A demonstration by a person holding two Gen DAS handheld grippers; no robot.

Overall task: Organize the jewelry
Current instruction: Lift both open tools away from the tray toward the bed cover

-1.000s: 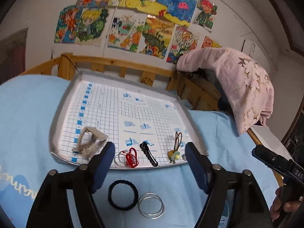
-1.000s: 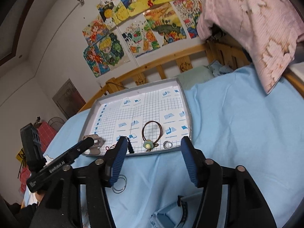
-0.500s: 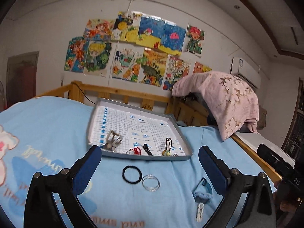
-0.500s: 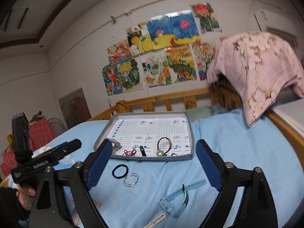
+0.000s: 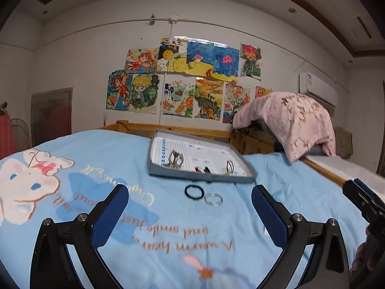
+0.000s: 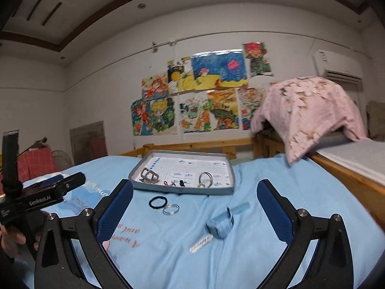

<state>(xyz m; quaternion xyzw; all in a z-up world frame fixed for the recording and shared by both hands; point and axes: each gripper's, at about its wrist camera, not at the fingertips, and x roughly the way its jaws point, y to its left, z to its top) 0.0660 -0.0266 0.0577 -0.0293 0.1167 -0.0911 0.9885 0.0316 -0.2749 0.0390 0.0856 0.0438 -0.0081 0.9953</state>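
A grey tray (image 5: 199, 178) (image 6: 182, 189) with a grid lining lies on the blue bed. It holds a beige hair claw (image 6: 149, 176), a red piece (image 6: 166, 183), a black clip (image 6: 181, 182) and a brown hair tie with a bead (image 6: 205, 178). In front of the tray lie a black hair tie (image 5: 194, 191) (image 6: 157, 202) and a clear bangle (image 5: 213, 199) (image 6: 171, 209). A light blue strap (image 6: 222, 224) and a white strip (image 6: 201, 242) lie nearer the right gripper. My left gripper (image 5: 190, 207) and right gripper (image 6: 195, 207) are both open, empty and well short of the tray.
The blue cartoon bedsheet (image 5: 72, 192) covers the bed. A wooden headboard rail (image 6: 192, 145) runs behind the tray. A pink blanket (image 5: 293, 120) hangs over the frame at right, beside a white mattress (image 6: 356, 159).
Both grippers have pulled back from the tray and tilted up. The tray now looks small and far, and more of the bedsheet and room shows.
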